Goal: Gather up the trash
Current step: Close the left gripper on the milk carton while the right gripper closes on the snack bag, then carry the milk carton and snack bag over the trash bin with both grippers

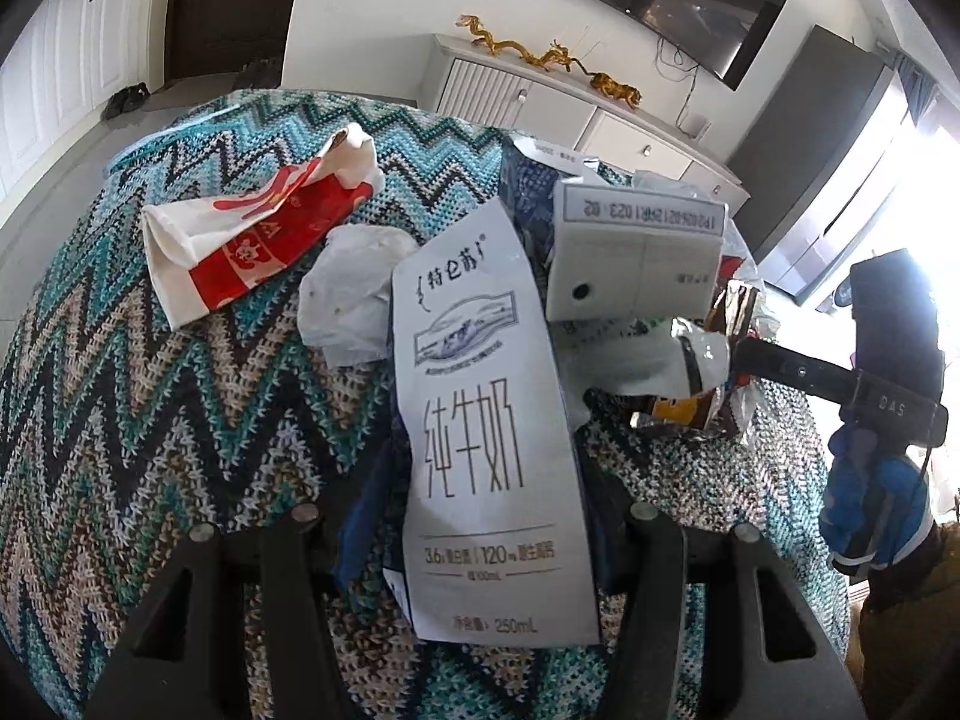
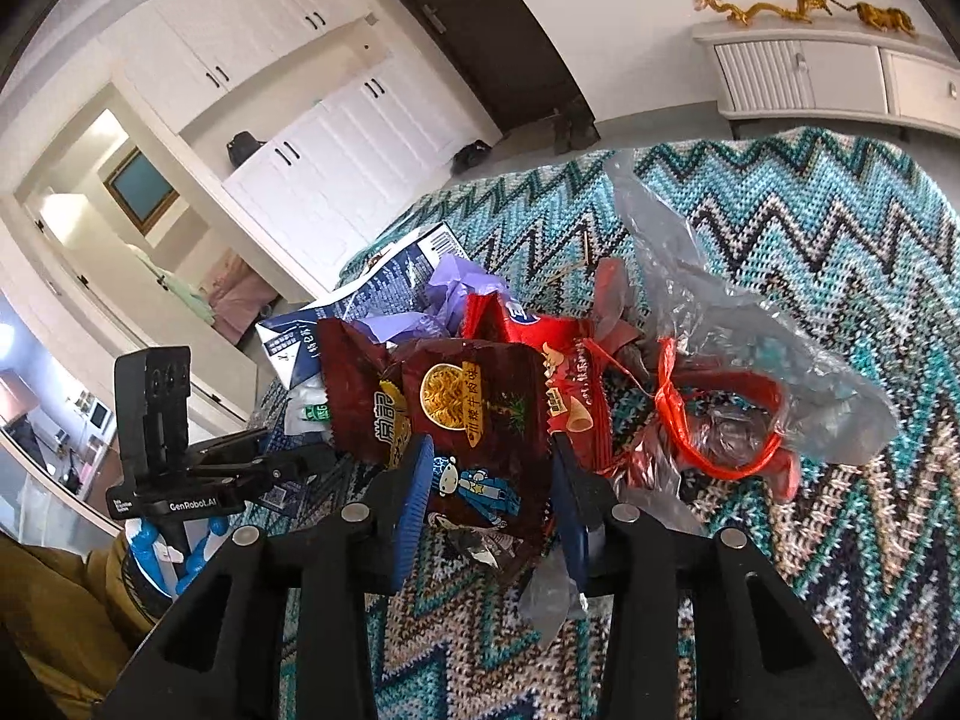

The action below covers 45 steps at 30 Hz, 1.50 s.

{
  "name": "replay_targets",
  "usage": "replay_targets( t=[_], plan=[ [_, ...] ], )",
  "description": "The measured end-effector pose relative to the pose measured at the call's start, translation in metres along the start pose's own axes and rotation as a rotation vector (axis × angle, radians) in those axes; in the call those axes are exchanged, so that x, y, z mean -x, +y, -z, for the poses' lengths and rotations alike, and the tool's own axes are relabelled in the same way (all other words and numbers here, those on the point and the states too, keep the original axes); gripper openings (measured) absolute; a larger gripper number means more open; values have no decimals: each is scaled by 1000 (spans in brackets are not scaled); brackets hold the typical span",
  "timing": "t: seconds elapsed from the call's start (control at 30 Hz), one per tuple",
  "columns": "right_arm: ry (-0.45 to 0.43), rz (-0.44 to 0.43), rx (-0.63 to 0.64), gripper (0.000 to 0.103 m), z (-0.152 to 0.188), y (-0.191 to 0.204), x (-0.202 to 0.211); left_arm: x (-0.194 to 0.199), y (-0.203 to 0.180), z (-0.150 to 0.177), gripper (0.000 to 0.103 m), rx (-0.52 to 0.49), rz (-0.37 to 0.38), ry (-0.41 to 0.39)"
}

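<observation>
A: The left gripper (image 1: pixel 489 516) was clamped on a white milk carton (image 1: pixel 486 420), lying on the zigzag blanket (image 1: pixel 150 408).

B: And the right gripper (image 2: pixel 489 480) pinched a dark red noodle packet (image 2: pixel 474 420), beside a clear plastic bag (image 2: pixel 738 324) on that blanket.

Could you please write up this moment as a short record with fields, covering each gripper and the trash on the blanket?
surface: zigzag knitted blanket
left gripper: shut on white milk carton
right gripper: shut on dark red snack wrapper
beside the carton: crumpled white tissue, red and white paper bag, second carton lying on the pile
beside the wrapper: red wrapper, clear plastic bag
trash bin: none in view
</observation>
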State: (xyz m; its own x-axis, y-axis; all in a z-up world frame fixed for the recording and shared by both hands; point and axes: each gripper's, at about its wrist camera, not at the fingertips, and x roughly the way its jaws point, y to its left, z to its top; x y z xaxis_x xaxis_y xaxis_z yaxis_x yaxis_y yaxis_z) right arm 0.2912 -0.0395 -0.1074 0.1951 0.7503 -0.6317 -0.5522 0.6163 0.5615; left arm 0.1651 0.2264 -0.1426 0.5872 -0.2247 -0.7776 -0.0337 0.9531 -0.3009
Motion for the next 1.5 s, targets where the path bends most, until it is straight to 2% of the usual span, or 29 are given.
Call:
replay_targets(
  t=[0.3,0.33,0.37,0.47,0.57,0.8,1.2,1.37,1.5],
  plan=[
    [1,-38,-17,39,9,-20,-5,0,-9,10,53,-28,-9,-40],
    [-2,-30,-13,36,9,-23,-3,-1,-9,10,53,-26,-6,-40],
    [-6,-22,-9,28,10,-23,-2,-1,-9,12,53,-27,-6,-42],
    [-20,-5,0,14,15,-21,2,1,-9,14,53,-17,2,-49],
    [-36,12,2,6,16,-13,13,4,-6,15,52,-13,7,-47],
    [-80,64,25,1,35,8,38,26,-9,21,51,4,20,-80],
    [-144,70,61,1,71,47,88,84,-32,38,51,-18,25,-125],
    [-191,70,36,1,92,48,115,101,-57,40,51,-42,24,-140],
    [-259,81,-4,1,108,40,145,110,-87,39,51,-103,31,-144]
  ],
)
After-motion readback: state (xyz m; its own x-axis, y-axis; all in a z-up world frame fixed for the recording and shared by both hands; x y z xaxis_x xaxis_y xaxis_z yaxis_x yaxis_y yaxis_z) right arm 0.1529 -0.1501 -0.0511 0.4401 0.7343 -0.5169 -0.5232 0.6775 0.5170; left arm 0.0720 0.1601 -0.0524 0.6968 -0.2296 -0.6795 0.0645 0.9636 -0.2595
